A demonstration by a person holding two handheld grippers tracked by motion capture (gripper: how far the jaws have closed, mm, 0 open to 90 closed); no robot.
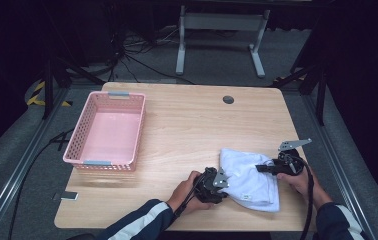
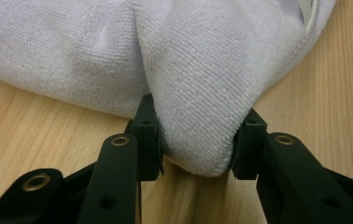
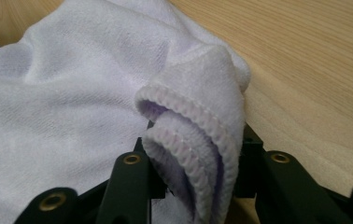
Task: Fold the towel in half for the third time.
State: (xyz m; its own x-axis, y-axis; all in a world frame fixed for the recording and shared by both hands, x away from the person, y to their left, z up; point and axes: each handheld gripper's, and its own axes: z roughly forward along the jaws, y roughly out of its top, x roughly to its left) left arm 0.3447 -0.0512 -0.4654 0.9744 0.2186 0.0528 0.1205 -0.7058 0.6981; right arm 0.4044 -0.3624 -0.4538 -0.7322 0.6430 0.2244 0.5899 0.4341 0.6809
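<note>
A white cloth (image 1: pixel 249 177) lies crumpled on the wooden table (image 1: pixel 187 130), near its front right corner. My left gripper (image 1: pixel 224 188) meets the cloth's left edge, and in the left gripper view a folded bulge of the cloth (image 2: pixel 198 93) is squeezed between both pads of that gripper (image 2: pixel 197 149). My right gripper (image 1: pixel 264 168) is at the cloth's right side. In the right gripper view a doubled hem of the cloth (image 3: pixel 188 121) is pinched between the pads of that gripper (image 3: pixel 195 172). A hand holds each gripper low over the table.
A pink perforated basket (image 1: pixel 77 145) stands at the table's left side with nothing in it. A round grey cable port (image 1: pixel 228 99) sits near the far edge. Bare wood lies between the basket and the cloth. Beyond the table stand a metal frame and floor cables.
</note>
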